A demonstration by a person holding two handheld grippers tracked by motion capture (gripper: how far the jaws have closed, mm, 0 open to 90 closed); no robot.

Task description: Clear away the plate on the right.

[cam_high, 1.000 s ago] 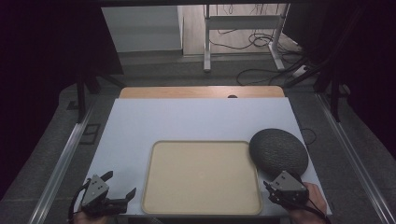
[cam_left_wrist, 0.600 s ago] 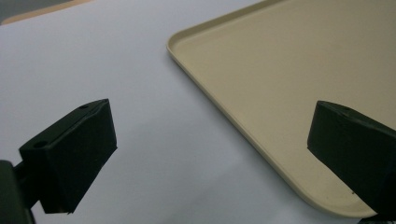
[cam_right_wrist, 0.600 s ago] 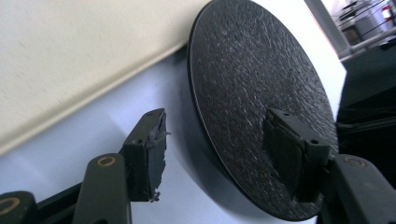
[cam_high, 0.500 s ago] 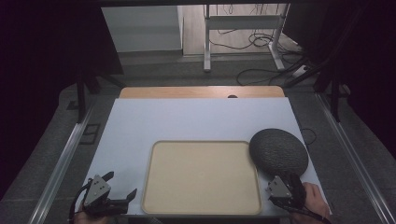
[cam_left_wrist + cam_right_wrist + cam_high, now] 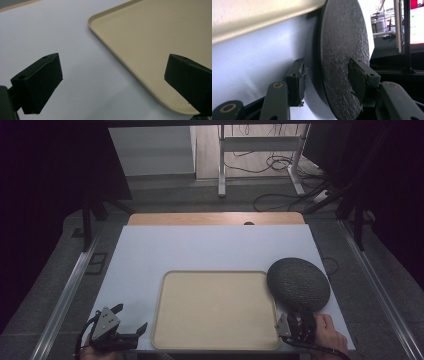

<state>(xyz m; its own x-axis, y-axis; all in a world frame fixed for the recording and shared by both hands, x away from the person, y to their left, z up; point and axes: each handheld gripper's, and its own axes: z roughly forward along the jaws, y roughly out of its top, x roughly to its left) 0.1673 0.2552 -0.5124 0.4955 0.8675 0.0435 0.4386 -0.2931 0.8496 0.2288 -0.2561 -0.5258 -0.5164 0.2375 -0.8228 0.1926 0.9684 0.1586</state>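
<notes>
A dark, rough-surfaced round disc (image 5: 298, 284) lies on the white table cover at the right, touching the right edge of a beige tray (image 5: 215, 310). My right gripper (image 5: 296, 322) is at the disc's near rim. In the right gripper view the disc's rim (image 5: 342, 50) stands between the jaws of the right gripper (image 5: 327, 75), which have just been closing. One pad lies on the disc's face, while a gap separates the other from it. My left gripper (image 5: 132, 316) rests open at the front left. Its jaws (image 5: 112, 67) are wide, with the tray's corner (image 5: 150, 37) ahead.
The white cover (image 5: 200, 250) lies over a wooden tabletop (image 5: 215, 218) whose far strip shows. Metal rails run along both sides. Beyond the table stand a metal frame (image 5: 260, 150) and loose cables (image 5: 280, 200) on the floor. A hand (image 5: 331, 335) holds the right gripper.
The right gripper has sunk lower at the disc's near rim and its jaws have narrowed around it. The left gripper has stayed in place.
</notes>
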